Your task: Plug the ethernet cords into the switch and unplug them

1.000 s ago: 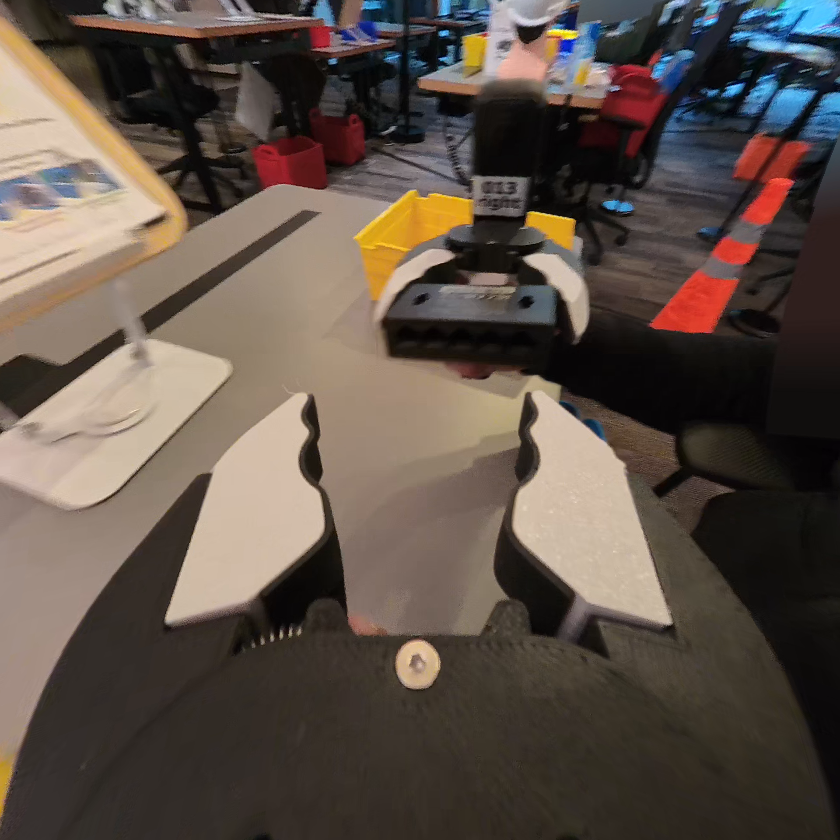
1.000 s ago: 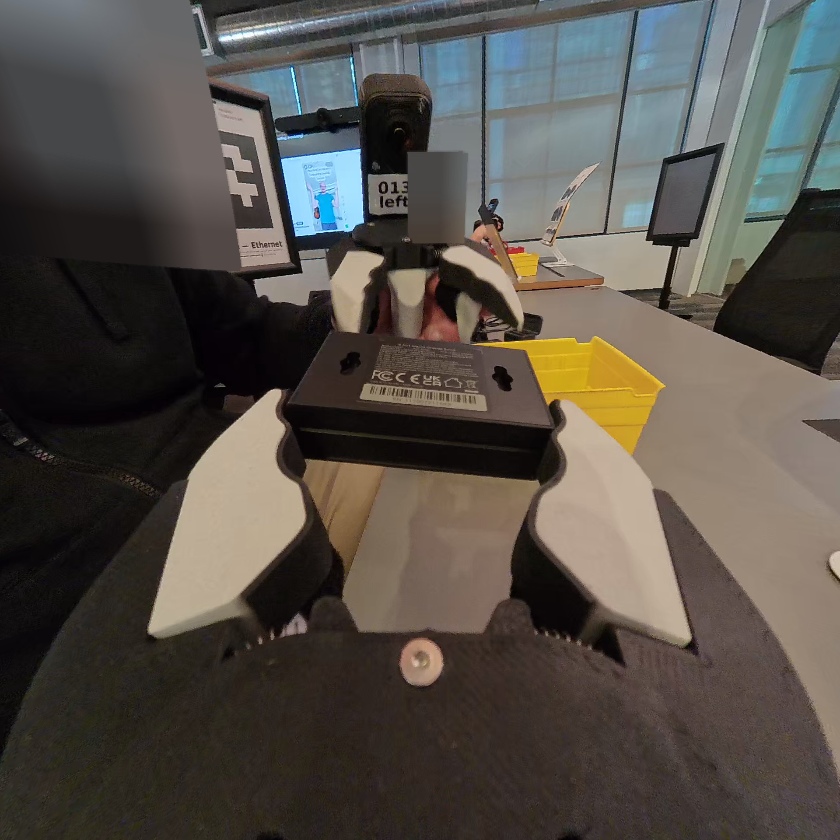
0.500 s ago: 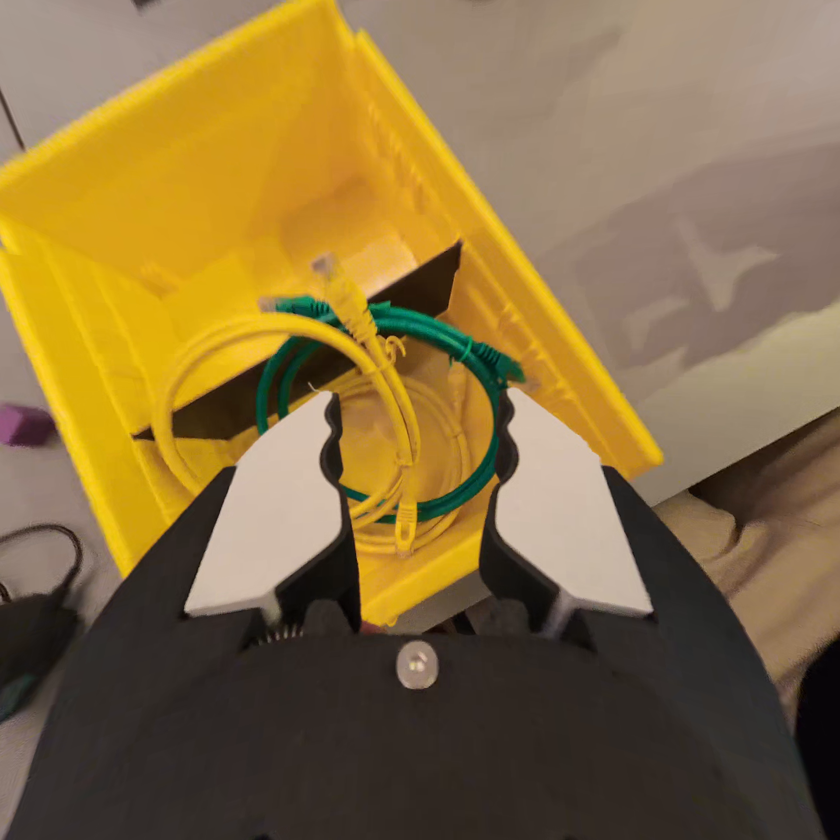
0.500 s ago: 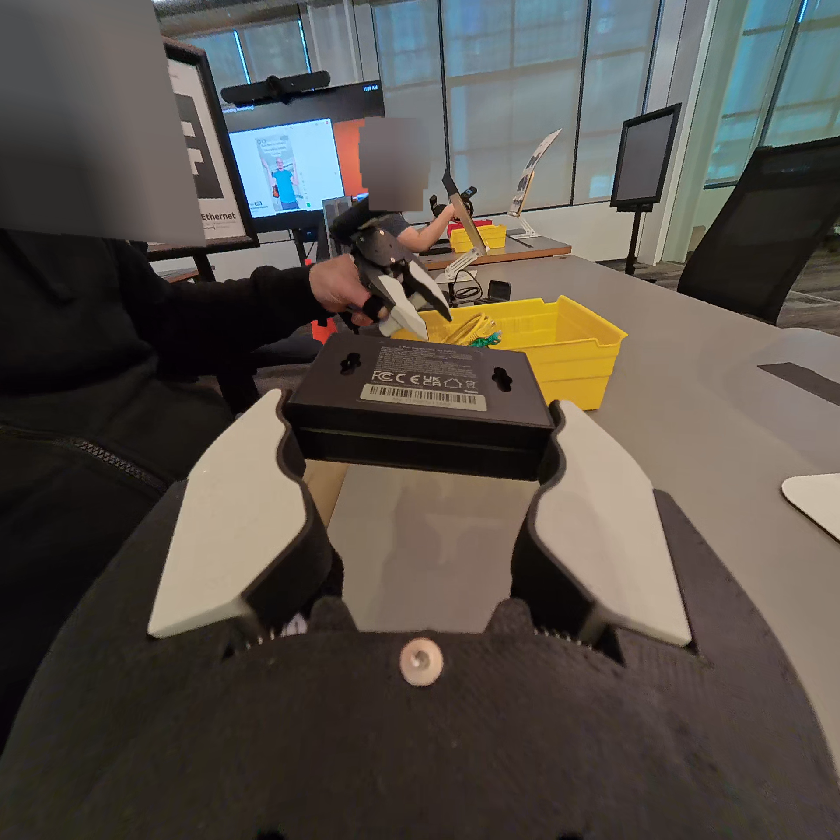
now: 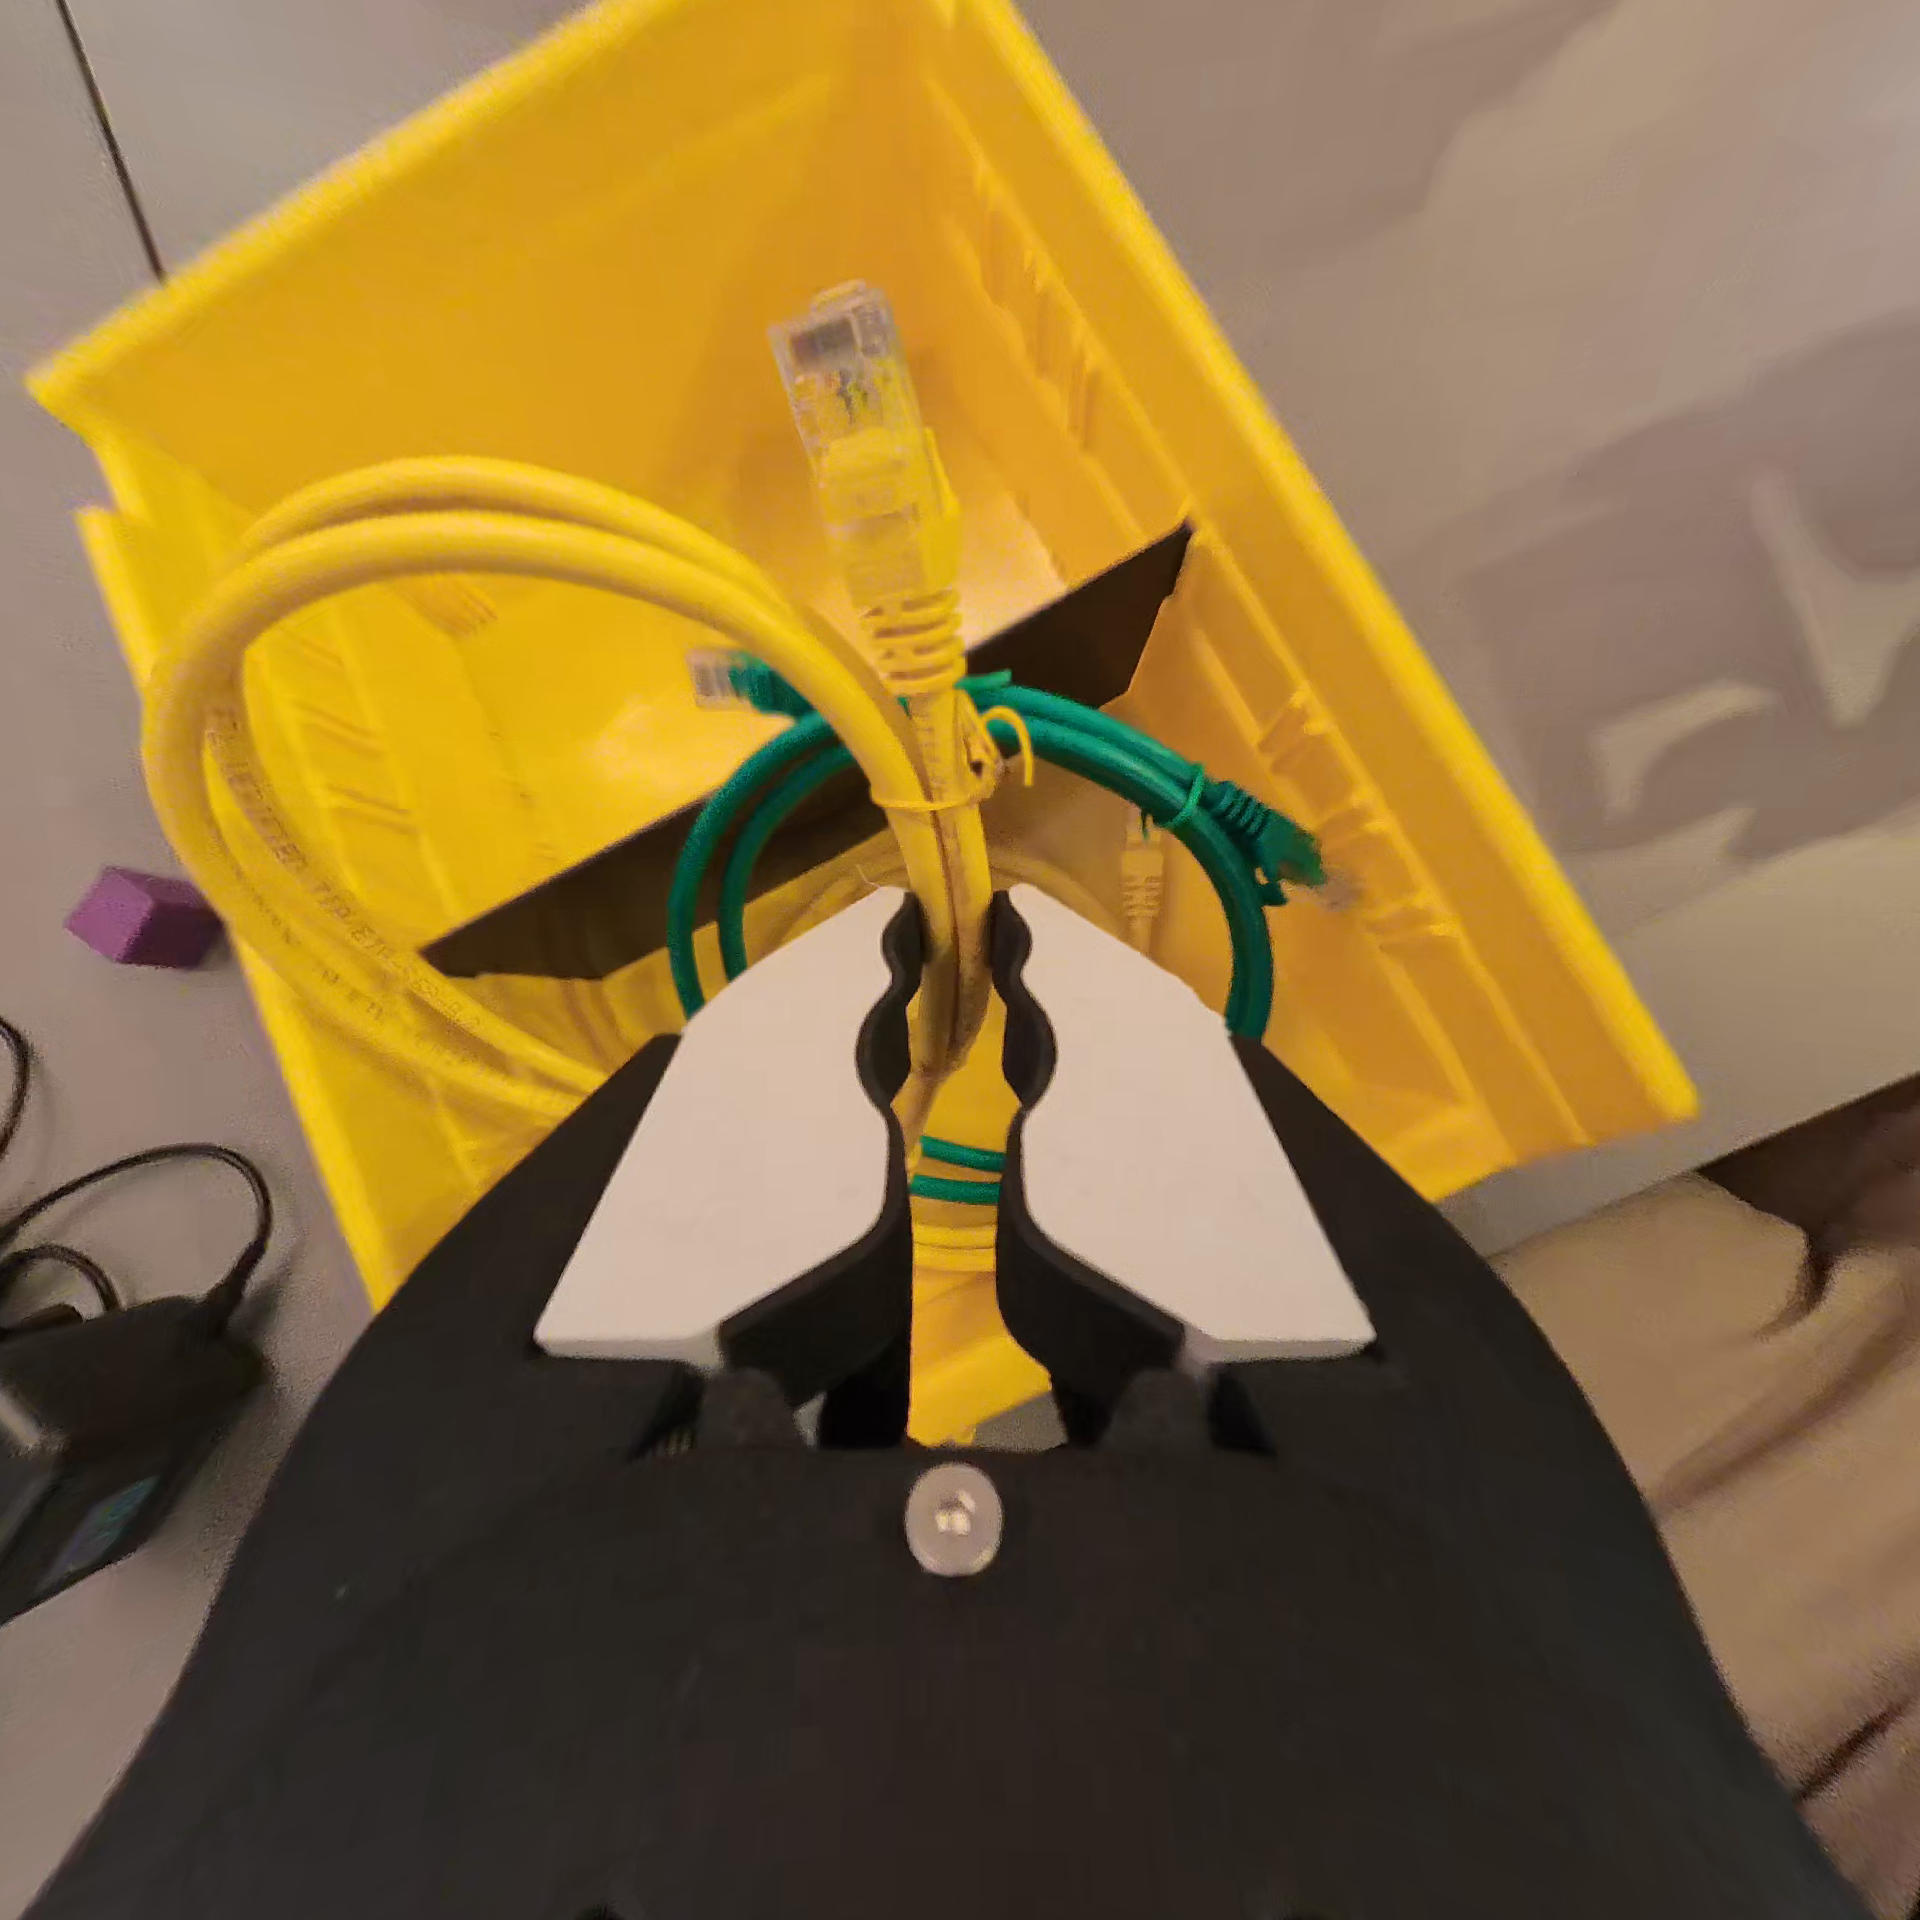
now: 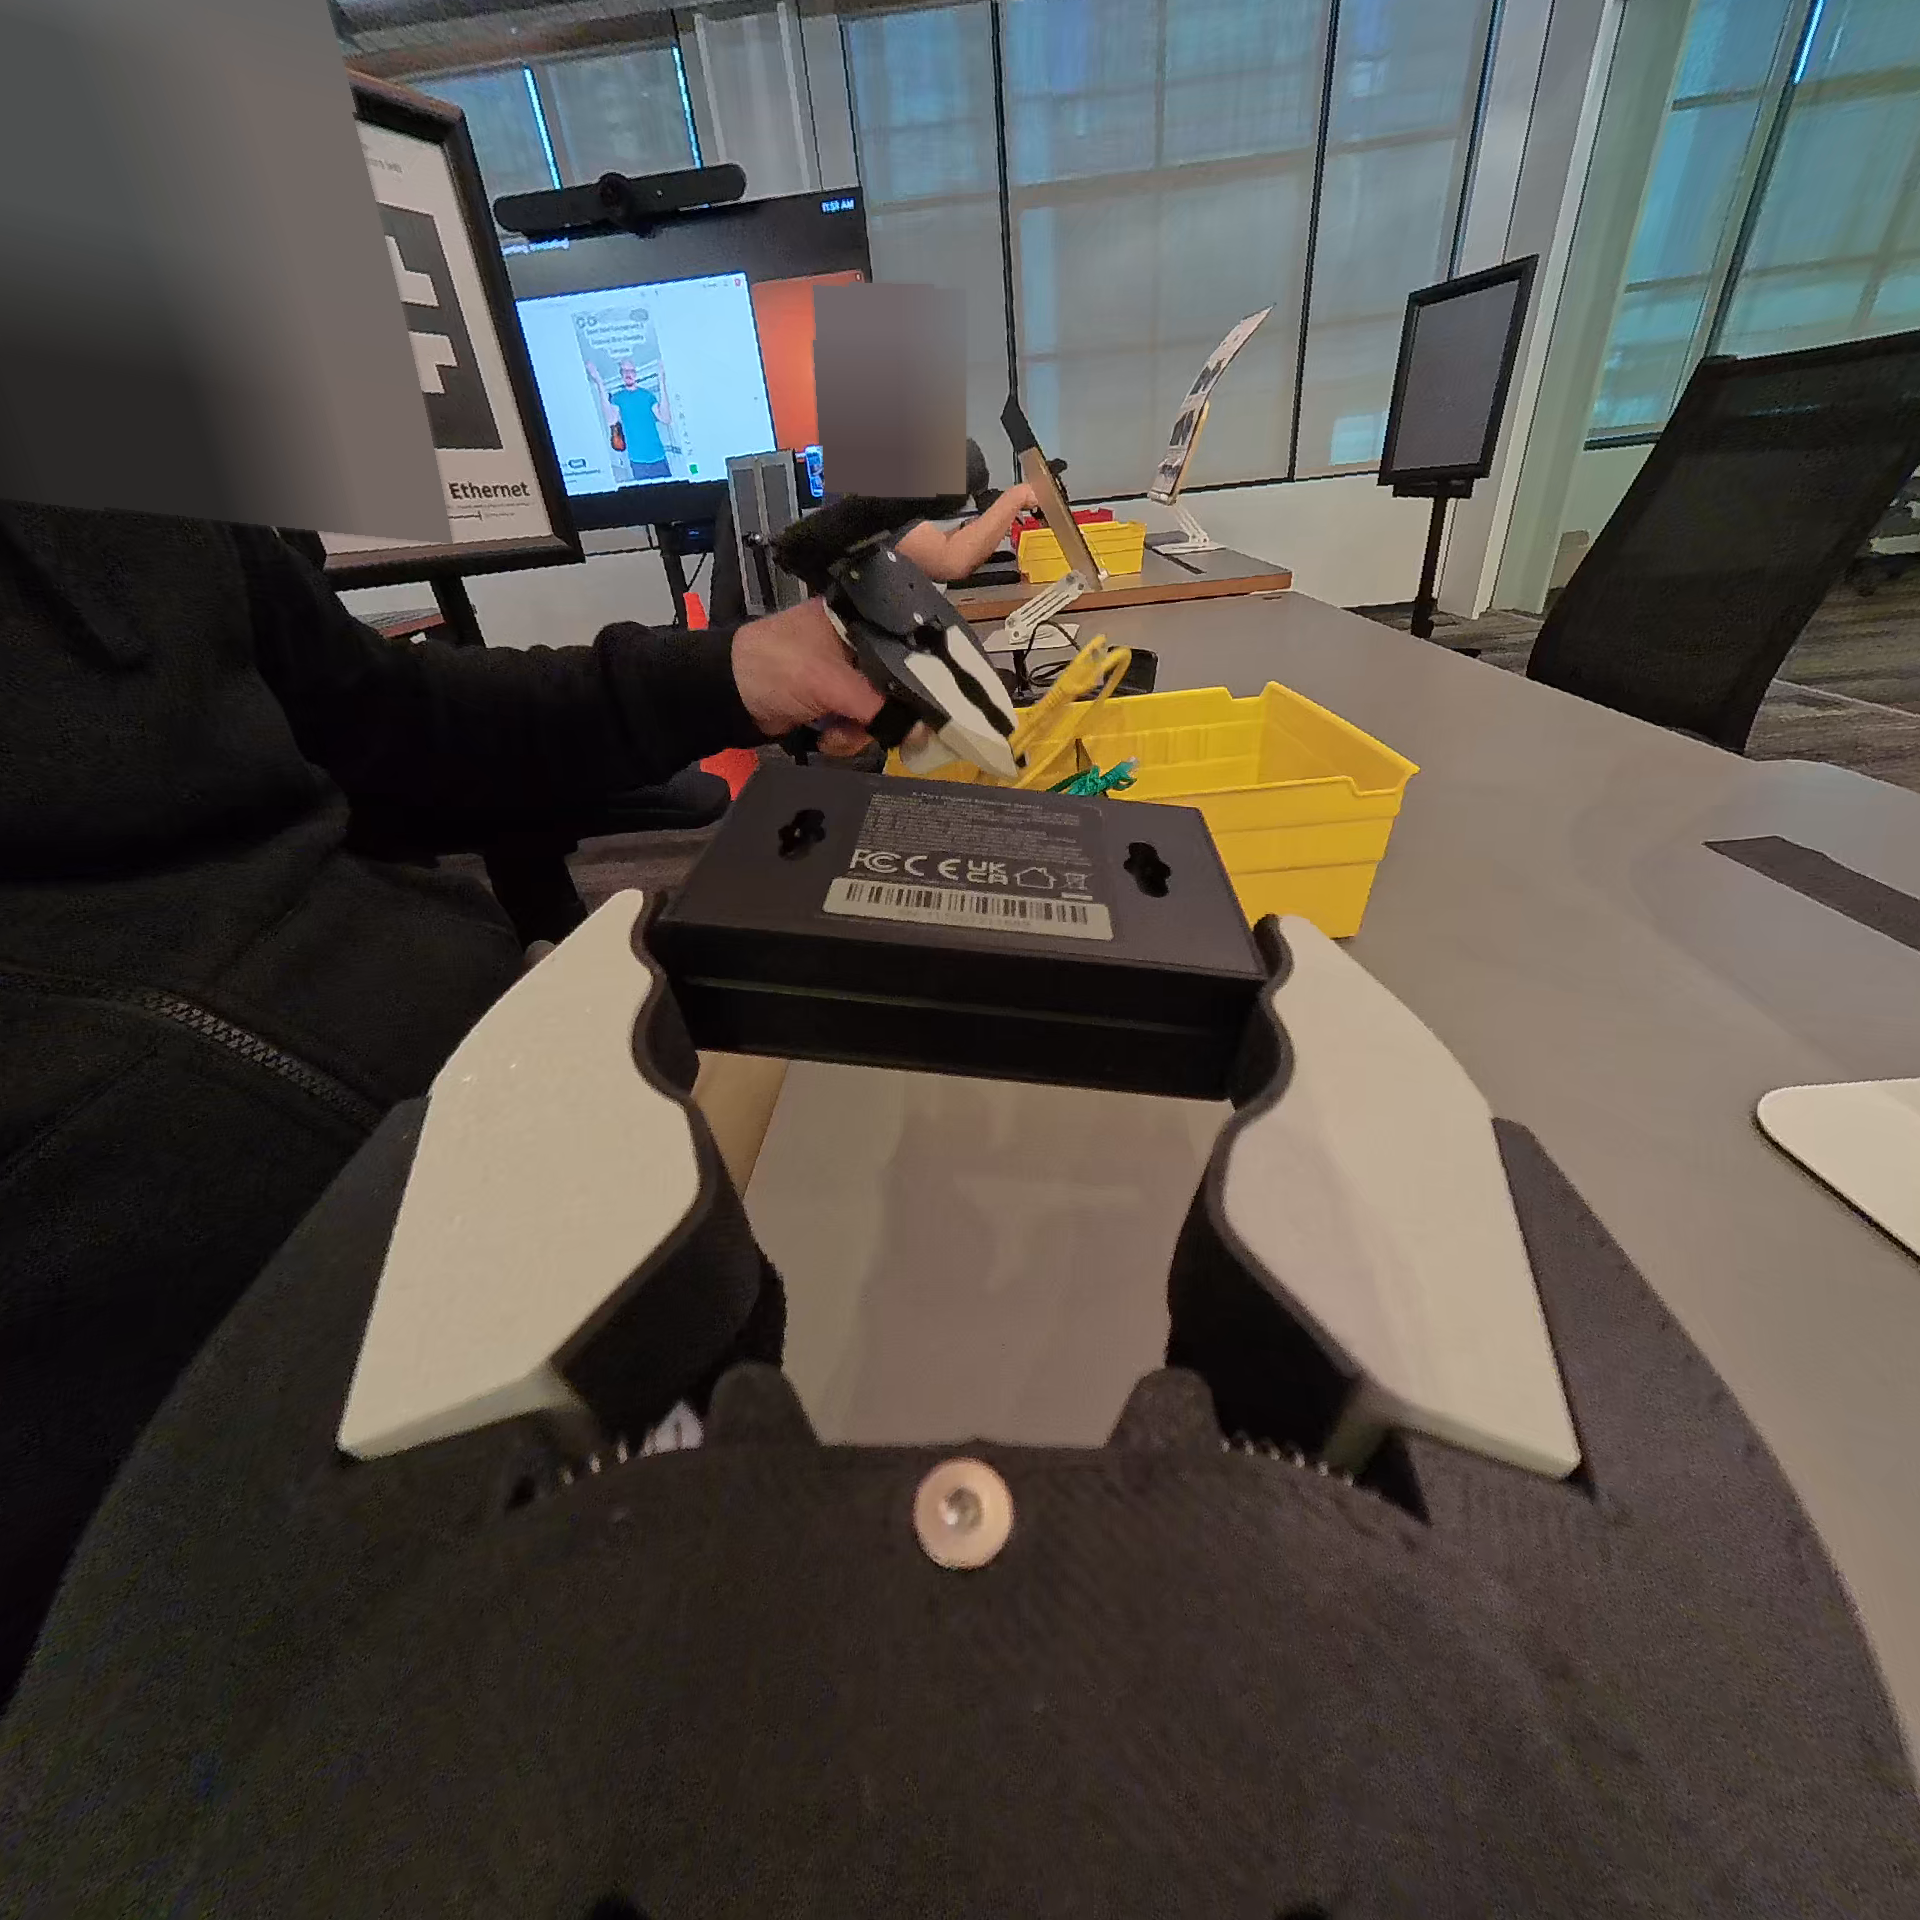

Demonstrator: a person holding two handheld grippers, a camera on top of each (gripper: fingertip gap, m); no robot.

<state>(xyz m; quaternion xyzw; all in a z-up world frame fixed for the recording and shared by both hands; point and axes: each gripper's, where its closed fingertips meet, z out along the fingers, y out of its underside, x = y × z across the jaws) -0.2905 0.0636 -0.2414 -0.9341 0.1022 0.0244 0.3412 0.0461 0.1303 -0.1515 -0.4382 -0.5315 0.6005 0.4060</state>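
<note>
Left gripper [image 5: 951, 935] jaws pinching the yellow ethernet cord [image 5: 914, 582] over the yellow bin [image 5: 540, 260], right gripper [image 6: 956, 997] jaws clamping the black switch [image 6: 966, 935] between them

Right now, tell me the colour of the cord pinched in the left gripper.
Yellow cord, held in the left gripper; the left wrist view shows it best.

Matte black textured gripper bodies [image 5: 951, 935] [image 6: 956, 997] are fitted with angular white finger plates [image 6: 540, 1174] and one silver screw [image 6: 962, 1512]; black sleeves [image 6: 468, 707] are worn.
</note>
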